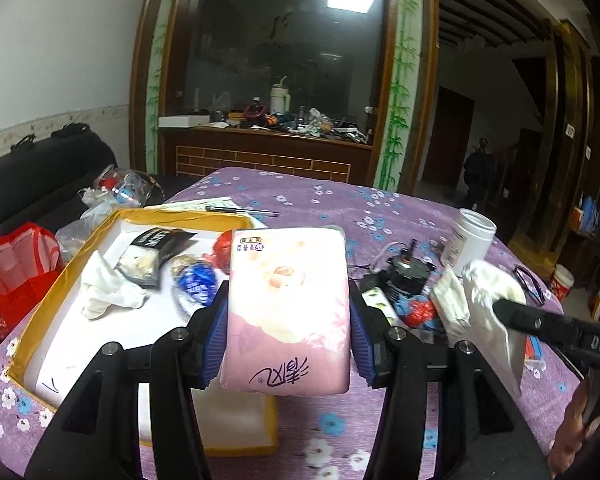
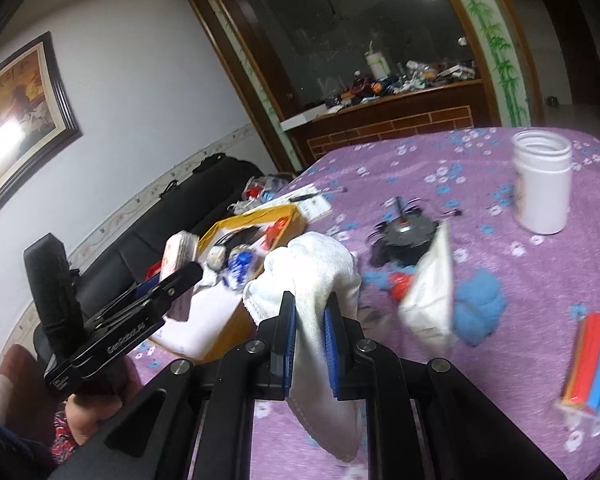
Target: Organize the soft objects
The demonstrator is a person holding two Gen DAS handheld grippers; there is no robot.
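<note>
A pink pack of tissues [image 1: 287,280] sits between the blue pads of my left gripper [image 1: 288,320], which is shut on it. The pack hangs over the near right corner of a yellow-rimmed box [image 1: 80,240] that holds a white cloth [image 1: 108,292], a black pouch [image 1: 156,252] and a blue-white wrapped item [image 1: 196,276]. My right gripper [image 2: 310,316] is shut on a white towel [image 2: 312,268], lifted above the purple flowered tablecloth [image 2: 500,400]. From the left wrist view, the right gripper [image 1: 504,306] and the towel [image 1: 484,288] are at the right. The left gripper [image 2: 188,272] shows at the left of the right wrist view.
On the cloth lie a white open jar [image 2: 544,184], a small motor with wires [image 2: 404,232], a blue fluffy item [image 2: 480,304], a white paper pack [image 2: 428,296] and a pack of coloured strips [image 2: 592,360]. A red bag [image 1: 16,272] and a black sofa [image 1: 40,168] stand left of the table.
</note>
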